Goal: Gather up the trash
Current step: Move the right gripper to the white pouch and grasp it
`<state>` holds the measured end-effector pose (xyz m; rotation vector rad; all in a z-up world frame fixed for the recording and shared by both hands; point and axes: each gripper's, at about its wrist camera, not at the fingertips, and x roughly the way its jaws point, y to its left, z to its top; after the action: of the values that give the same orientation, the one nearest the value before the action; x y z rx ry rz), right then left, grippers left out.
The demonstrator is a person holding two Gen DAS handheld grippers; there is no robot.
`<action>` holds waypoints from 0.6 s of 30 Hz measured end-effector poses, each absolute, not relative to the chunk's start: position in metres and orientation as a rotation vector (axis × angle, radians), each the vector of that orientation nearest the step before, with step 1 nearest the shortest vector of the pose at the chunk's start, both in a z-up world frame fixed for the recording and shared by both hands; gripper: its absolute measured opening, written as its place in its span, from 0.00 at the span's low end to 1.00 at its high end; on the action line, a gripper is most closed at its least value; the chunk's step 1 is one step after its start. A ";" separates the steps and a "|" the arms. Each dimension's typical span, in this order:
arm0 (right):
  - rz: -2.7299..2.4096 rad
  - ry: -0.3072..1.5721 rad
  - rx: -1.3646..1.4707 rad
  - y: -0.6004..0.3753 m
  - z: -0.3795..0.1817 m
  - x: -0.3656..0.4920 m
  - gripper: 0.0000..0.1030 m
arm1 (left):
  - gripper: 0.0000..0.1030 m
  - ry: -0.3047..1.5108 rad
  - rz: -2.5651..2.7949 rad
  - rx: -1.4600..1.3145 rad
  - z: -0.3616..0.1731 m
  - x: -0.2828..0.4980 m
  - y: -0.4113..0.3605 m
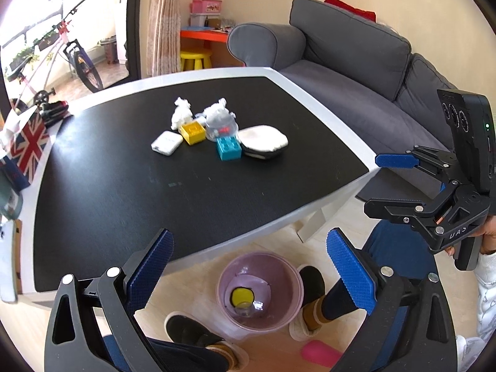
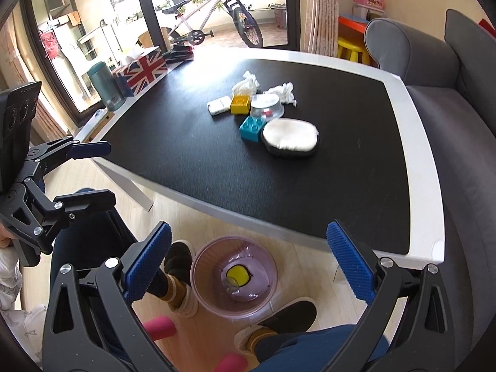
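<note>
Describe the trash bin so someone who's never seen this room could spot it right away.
Start at the black-topped table with the white rim. On the wooden floor just below its near edge, between the person's two dark slippers, stands the trash bin. It is the only round, translucent pink container, with something yellow at its bottom.

The right gripper (image 2: 248, 266) is hanging wide open over a pink bin (image 2: 234, 276) standing on the floor, with something yellow lying inside. The left gripper (image 2: 102, 173) is gaping at the left edge. On the bench (image 2: 217, 161), two crumpled tissues (image 2: 246, 83), a yellow block (image 2: 240, 104), a teal block (image 2: 251, 128) and a white pad (image 2: 290, 136) are sitting clustered together.
</note>
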<state>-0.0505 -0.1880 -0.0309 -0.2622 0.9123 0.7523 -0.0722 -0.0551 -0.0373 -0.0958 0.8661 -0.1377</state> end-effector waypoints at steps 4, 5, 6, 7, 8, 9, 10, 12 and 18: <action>0.749 0.909 -0.266 -0.178 -0.024 -0.034 0.96 | 0.93 0.852 -0.125 -0.084 -0.030 -0.060 -0.048; 0.747 0.909 -0.268 -0.176 -0.023 -0.029 0.96 | 0.93 0.852 -0.125 -0.082 -0.029 -0.056 -0.046; 0.748 0.912 -0.267 -0.173 -0.023 -0.023 0.96 | 0.93 0.852 -0.124 -0.080 -0.029 -0.054 -0.044; 0.747 0.917 -0.266 -0.170 -0.023 -0.018 0.96 | 0.93 0.854 -0.116 -0.076 -0.029 -0.051 -0.042; 0.745 0.923 -0.267 -0.167 -0.024 -0.012 0.96 | 0.93 0.856 -0.114 -0.075 -0.029 -0.048 -0.040; 0.743 0.926 -0.268 -0.165 -0.025 -0.008 0.96 | 0.93 0.859 -0.112 -0.076 -0.029 -0.044 -0.038; 0.740 0.931 -0.269 -0.163 -0.026 -0.002 0.96 | 0.93 0.861 -0.110 -0.077 -0.030 -0.042 -0.036; 0.736 0.941 -0.274 -0.158 -0.028 0.008 0.96 | 0.93 0.864 -0.105 -0.078 -0.030 -0.035 -0.031; 0.730 0.977 -0.313 -0.143 -0.040 0.036 0.96 | 0.93 0.872 -0.098 -0.088 -0.031 -0.020 -0.021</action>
<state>0.0356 -0.1431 -0.0399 -0.3126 0.9770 0.7300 -0.0198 -0.0211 -0.0312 -0.0881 0.8721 -0.0983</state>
